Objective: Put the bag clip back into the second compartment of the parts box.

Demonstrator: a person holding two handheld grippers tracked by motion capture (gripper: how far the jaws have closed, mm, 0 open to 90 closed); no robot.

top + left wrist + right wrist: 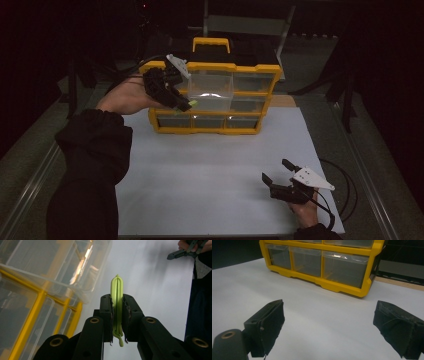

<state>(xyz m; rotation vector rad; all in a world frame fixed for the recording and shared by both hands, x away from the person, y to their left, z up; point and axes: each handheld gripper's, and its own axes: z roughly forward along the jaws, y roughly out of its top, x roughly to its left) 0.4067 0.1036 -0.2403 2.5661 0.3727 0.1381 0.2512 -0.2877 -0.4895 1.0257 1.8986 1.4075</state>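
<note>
Green clip (117, 305) lower end hidden, left gripper (117, 315) clamped

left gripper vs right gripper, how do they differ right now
The left gripper is shut on a thin green clip; the right gripper is open with nothing between its pads. The left gripper is raised beside the yellow drawer organizer; the right gripper is low over the white table. Both have black jaws.

Glossy pale-green plastic clip (117, 305) sits between the worn, fuzzy black pads of my left gripper (117, 315), whose matt black plastic arms carry brass-coloured rivets. Beside it, a yellow hard-plastic organiser (210, 95) holds clear, shiny drawers (344, 266). The table (210, 170) wears a smooth, matt white sheet. My right gripper (329, 327) shows frayed, rough pads.
</note>
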